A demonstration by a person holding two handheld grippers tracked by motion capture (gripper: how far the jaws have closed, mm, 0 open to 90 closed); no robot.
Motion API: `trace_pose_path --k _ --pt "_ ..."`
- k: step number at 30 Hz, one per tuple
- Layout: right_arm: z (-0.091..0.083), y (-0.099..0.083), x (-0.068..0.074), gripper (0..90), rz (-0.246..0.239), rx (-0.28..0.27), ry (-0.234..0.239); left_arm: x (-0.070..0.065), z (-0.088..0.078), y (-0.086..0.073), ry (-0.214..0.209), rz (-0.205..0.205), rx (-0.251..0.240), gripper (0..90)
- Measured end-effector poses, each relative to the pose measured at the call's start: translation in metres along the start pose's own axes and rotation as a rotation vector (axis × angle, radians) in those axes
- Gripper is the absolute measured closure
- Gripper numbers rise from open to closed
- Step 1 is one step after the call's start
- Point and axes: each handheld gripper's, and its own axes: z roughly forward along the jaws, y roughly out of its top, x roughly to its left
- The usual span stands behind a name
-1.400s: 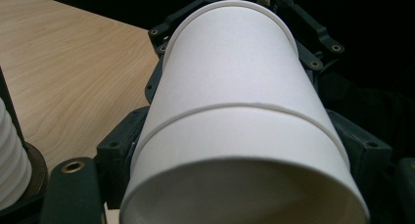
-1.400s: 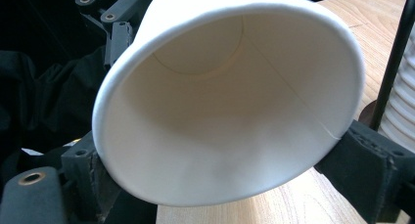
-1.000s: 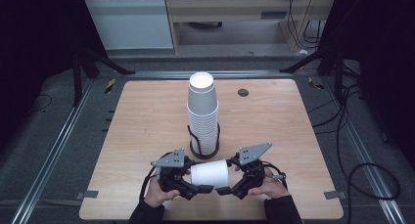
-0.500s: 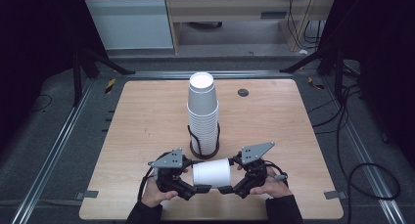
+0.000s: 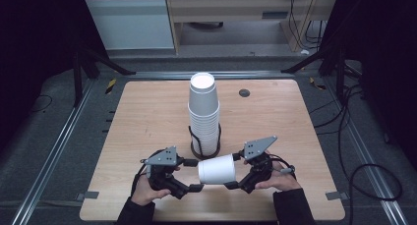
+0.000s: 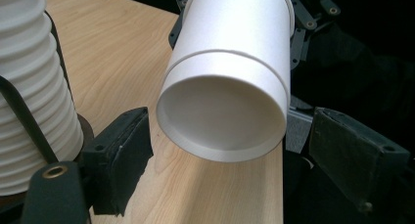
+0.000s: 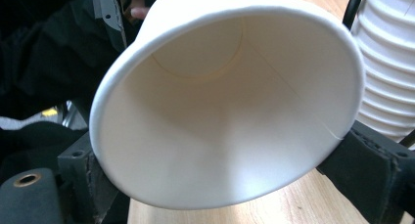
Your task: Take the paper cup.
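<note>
A white paper cup (image 5: pixel 216 170) lies level between the two grippers, just above the table's near edge. My right gripper (image 5: pixel 235 171) is shut on its rim end. In the right gripper view the mouth of the cup (image 7: pixel 220 111) is squeezed oval between the pads (image 7: pixel 364 172), though these jaws have just been opening slightly. My left gripper (image 5: pixel 194 175) stands open around the base of the cup (image 6: pixel 222 116). Its jaws have just been opening, and there is a gap to each pad (image 6: pixel 122 155).
A tall stack of white cups (image 5: pixel 203 112) stands in a black wire holder (image 5: pixel 204 151) mid-table, just behind the grippers. A small dark round fitting (image 5: pixel 244 93) sits at the back of the wooden table (image 5: pixel 147 117). Dark floor with rails and cables surrounds it.
The left gripper's jaws have spread away from the cup's base. The cup has shifted slightly to the right with the right gripper.
</note>
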Motion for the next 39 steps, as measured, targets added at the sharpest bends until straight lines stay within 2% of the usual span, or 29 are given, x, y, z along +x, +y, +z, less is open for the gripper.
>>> trace_pose_path --k 10,21,39 --pt "0.011 0.009 -0.005 9.9 -0.026 0.085 0.015 0.003 0.01 0.009 0.001 0.023 0.075 15.2" --pt "0.02 0.016 -0.004 9.9 -0.045 0.131 0.028 0.005 0.021 0.009 -0.001 0.036 0.142 17.6" --pt "0.023 0.019 -0.003 9.8 -0.049 0.137 0.046 0.005 0.023 0.009 -0.022 0.042 0.154 22.2"
